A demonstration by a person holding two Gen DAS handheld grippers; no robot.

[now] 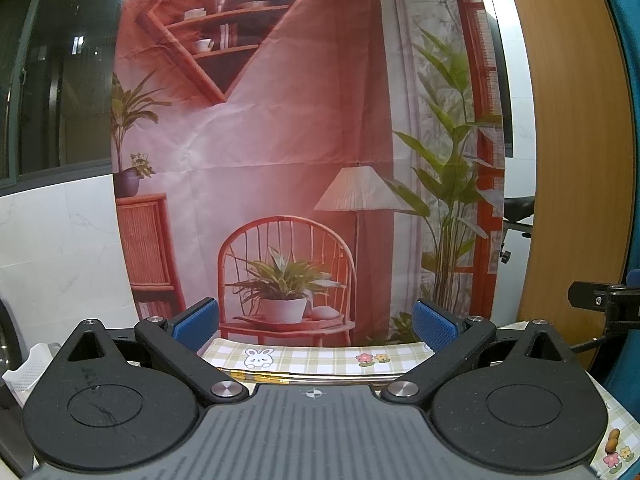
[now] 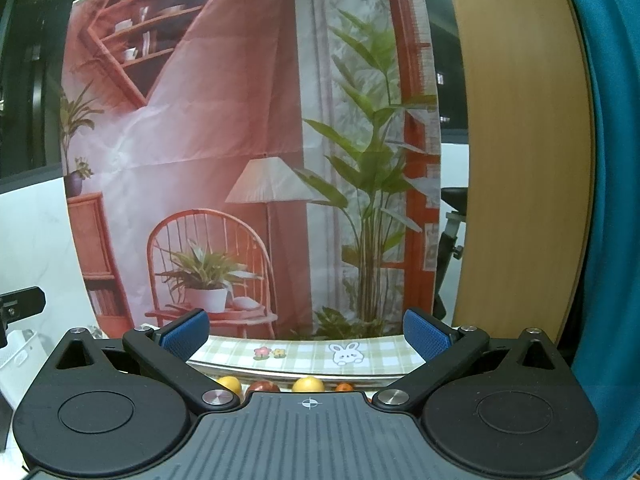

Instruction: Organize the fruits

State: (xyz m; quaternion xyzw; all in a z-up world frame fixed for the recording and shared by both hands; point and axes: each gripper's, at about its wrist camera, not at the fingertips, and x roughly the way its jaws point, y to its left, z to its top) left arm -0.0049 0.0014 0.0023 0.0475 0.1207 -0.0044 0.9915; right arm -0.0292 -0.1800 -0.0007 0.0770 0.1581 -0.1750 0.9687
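Observation:
In the right wrist view, the tops of several fruits peek over my gripper body: a yellow fruit (image 2: 229,384), a red fruit (image 2: 262,387), another yellow fruit (image 2: 308,384) and a small orange one (image 2: 344,387). They lie on a checked tablecloth (image 2: 304,354). My right gripper (image 2: 306,336) is open above them, blue pads (image 2: 186,338) wide apart, nothing between. My left gripper (image 1: 316,324) is open too, held above the same checked tablecloth (image 1: 316,360); no fruit shows in the left wrist view.
A printed backdrop (image 1: 280,140) of a red room hangs behind the table. A white perforated basket (image 1: 28,368) stands at the left, also seen as a white basket (image 2: 16,352). A wooden panel (image 2: 520,160) and teal fabric (image 2: 616,200) rise at the right.

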